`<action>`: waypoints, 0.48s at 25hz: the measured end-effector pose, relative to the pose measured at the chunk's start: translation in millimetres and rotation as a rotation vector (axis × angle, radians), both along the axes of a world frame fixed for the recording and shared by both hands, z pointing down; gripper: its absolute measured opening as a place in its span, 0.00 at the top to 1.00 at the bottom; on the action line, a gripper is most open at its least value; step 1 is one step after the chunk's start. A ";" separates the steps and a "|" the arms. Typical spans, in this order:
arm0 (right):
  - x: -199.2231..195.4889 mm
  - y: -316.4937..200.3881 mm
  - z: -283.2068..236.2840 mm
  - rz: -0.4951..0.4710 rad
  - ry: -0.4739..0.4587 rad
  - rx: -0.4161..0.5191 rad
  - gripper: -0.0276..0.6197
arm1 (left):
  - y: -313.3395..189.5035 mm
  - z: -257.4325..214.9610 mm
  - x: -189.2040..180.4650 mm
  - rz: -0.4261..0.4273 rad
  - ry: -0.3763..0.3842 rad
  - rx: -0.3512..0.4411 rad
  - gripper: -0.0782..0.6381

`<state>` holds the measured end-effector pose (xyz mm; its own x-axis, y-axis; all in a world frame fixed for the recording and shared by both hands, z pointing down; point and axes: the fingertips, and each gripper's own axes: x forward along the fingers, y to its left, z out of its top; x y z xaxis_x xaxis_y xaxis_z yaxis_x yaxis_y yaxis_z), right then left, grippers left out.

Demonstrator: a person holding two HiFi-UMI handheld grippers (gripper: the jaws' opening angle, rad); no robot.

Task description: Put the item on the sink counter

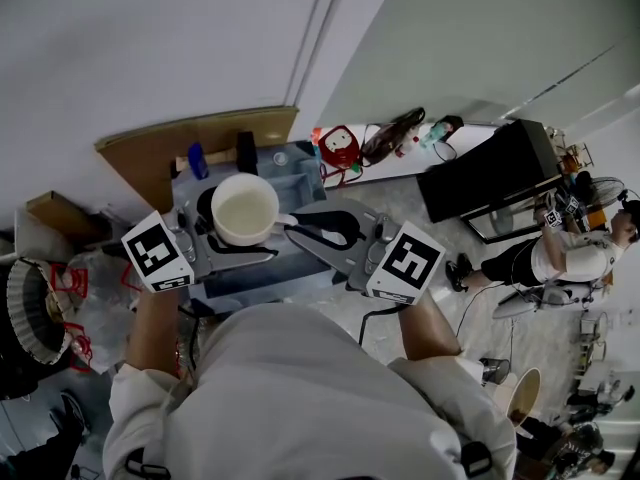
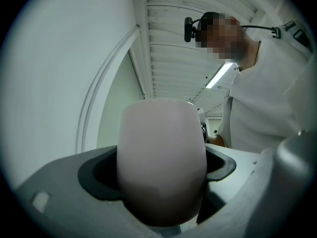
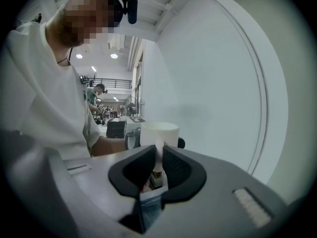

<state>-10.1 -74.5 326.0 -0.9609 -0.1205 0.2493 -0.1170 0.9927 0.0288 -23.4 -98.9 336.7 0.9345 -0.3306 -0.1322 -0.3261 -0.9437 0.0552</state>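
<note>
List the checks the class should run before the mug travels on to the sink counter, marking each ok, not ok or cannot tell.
1. The left gripper has the mug by its body, jaws on both sides: ok.
2. The right gripper is closed on the mug's handle: ok.
3. Mug upright, mouth facing up in the head view: ok.
4. Mug empty, so nothing can spill: cannot tell; the inside only looks pale.
5. Free spot on the sink counter: cannot tell; no view clearly shows it.
6. The person at the far right is clear of the grippers: ok.
</note>
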 end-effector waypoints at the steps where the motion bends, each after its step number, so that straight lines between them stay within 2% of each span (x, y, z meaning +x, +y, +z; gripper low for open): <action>1: -0.5 -0.4 1.7 -0.008 0.019 0.006 0.88 | -0.6 1.3 0.1 0.001 -0.001 -0.001 0.23; 5: -1.5 -0.5 6.0 -0.035 0.081 0.006 0.88 | -0.9 4.3 1.2 -0.001 -0.011 0.001 0.23; 12: 0.8 -2.5 1.5 -0.032 0.037 -0.073 0.89 | -1.0 1.6 2.5 -0.003 0.003 0.002 0.23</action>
